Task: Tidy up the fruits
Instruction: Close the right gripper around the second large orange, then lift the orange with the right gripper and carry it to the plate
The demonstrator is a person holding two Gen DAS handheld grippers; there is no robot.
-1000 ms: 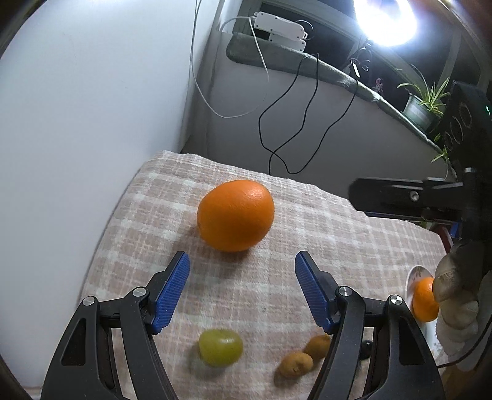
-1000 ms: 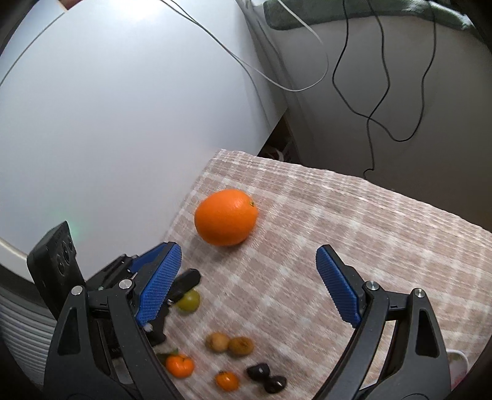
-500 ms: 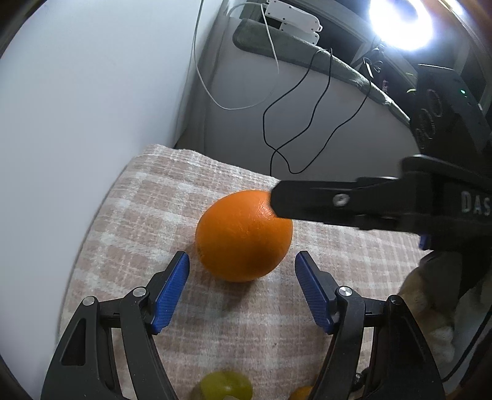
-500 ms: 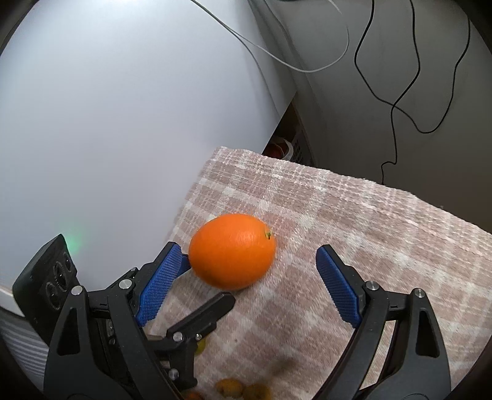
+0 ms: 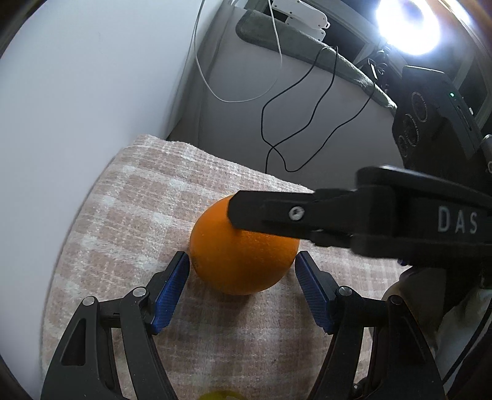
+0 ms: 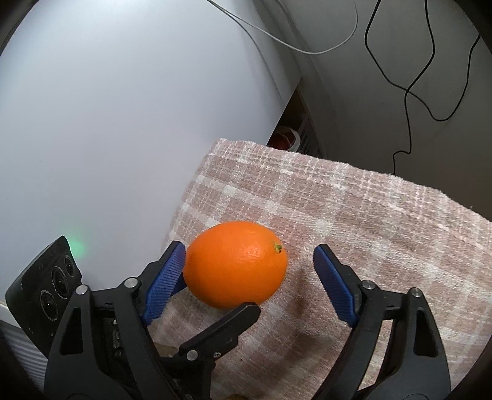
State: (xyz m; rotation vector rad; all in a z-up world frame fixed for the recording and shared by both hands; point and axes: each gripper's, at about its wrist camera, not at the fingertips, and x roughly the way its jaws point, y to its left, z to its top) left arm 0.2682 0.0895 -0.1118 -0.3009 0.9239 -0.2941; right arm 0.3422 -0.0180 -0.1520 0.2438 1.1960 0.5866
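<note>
A large orange (image 5: 243, 261) lies on the pink checked cloth (image 5: 129, 209) near its far left corner. My left gripper (image 5: 243, 277) is open, its blue pads on either side of the orange, close to it. My right gripper (image 6: 250, 274) is open too and straddles the same orange (image 6: 235, 264); its left pad is next to the fruit, its right pad stands apart. One black finger (image 5: 276, 215) of the right gripper crosses over the orange in the left wrist view. A green grape (image 5: 220, 395) shows at the bottom edge.
A white wall (image 5: 77, 107) borders the cloth on the left. Black and white cables (image 5: 286, 123) hang behind the cloth's far edge. A bright lamp (image 5: 409, 24) shines at the upper right. The cloth (image 6: 384, 230) stretches to the right.
Both grippers have moved forward onto the orange, which now sits between both pairs of pads. The small fruits near the front have dropped out of view.
</note>
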